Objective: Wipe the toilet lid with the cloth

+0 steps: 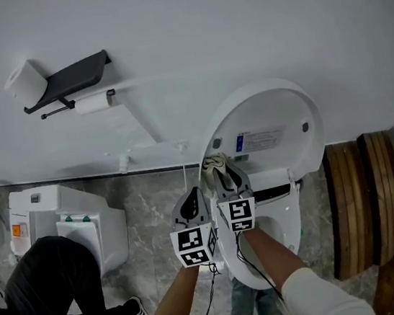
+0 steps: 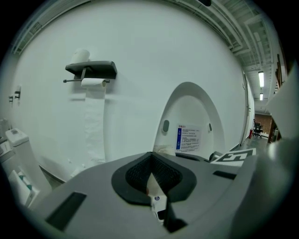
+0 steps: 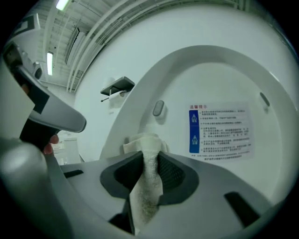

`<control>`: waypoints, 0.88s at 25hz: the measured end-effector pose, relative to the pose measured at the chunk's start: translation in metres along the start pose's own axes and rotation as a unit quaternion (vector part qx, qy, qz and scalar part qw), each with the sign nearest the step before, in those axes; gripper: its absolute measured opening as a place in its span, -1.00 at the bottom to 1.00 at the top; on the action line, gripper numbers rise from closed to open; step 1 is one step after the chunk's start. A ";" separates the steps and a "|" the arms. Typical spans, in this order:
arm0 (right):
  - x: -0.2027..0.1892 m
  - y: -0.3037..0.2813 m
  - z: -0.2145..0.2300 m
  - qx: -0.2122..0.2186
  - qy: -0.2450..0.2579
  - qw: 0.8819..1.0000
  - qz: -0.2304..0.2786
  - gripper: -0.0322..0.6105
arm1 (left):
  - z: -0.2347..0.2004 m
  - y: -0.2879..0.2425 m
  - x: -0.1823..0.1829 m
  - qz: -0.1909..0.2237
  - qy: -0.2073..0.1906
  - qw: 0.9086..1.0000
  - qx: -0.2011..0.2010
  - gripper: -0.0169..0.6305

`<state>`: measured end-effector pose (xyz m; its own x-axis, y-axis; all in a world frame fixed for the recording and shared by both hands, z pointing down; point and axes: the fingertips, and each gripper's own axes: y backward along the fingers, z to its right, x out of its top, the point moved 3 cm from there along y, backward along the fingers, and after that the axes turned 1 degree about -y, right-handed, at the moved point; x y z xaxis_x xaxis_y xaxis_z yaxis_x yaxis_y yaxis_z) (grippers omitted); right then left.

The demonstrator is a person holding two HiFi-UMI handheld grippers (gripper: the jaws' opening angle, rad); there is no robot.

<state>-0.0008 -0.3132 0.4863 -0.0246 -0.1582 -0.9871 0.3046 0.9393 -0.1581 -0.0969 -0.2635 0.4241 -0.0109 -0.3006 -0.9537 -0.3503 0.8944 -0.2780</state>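
So, the right tool (image 3: 150, 156) was clamped on the cloth (image 3: 145, 186), whose tip sat near the raised toilet lid (image 3: 219, 79); contact was unclear. The left tool (image 2: 152, 164) was closed and empty. Likely step: bringing cloth to lid. The next move probably called for pressing on and sweeping across.

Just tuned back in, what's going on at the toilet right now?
A person works with a gripper in each hand at the raised white plastic toilet lid. The right gripper is shut on a pale crumpled cloth, holding it by the lower inside face of the lid, left of the blue-and-white label. Whether it presses there is unclear. The left gripper is shut and empty, beside the right one.
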 end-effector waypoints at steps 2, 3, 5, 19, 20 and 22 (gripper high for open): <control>0.001 -0.003 0.006 0.000 0.009 1.000 0.001 -0.59 | -0.003 -0.001 -0.003 -0.002 0.000 1.000 0.001 -0.91; 0.002 -0.003 0.009 0.002 0.015 1.000 0.002 -0.59 | -0.004 -0.002 -0.004 -0.002 0.001 1.000 0.002 -0.91; 0.002 0.000 0.017 -0.001 0.019 1.000 0.003 -0.59 | -0.005 -0.003 -0.005 -0.002 0.004 1.000 0.005 -0.91; -0.021 0.079 0.202 -0.215 -0.019 0.976 0.007 -0.59 | 0.012 -0.011 -0.019 -0.012 0.020 1.000 0.004 -0.91; -0.023 0.085 0.213 -0.233 -0.028 0.972 0.009 -0.59 | 0.014 -0.012 -0.019 -0.012 0.020 1.000 0.002 -0.91; -0.026 0.095 0.232 -0.264 -0.040 0.964 0.010 -0.59 | 0.019 -0.012 -0.018 -0.010 0.018 1.000 -0.003 -0.91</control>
<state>0.2501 -0.2906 0.5027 0.0560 -0.1419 -0.9883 -0.2241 0.9628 -0.1510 -0.0748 -0.2624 0.4421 -0.0363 -0.3308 -0.9430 -0.3567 0.8857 -0.2970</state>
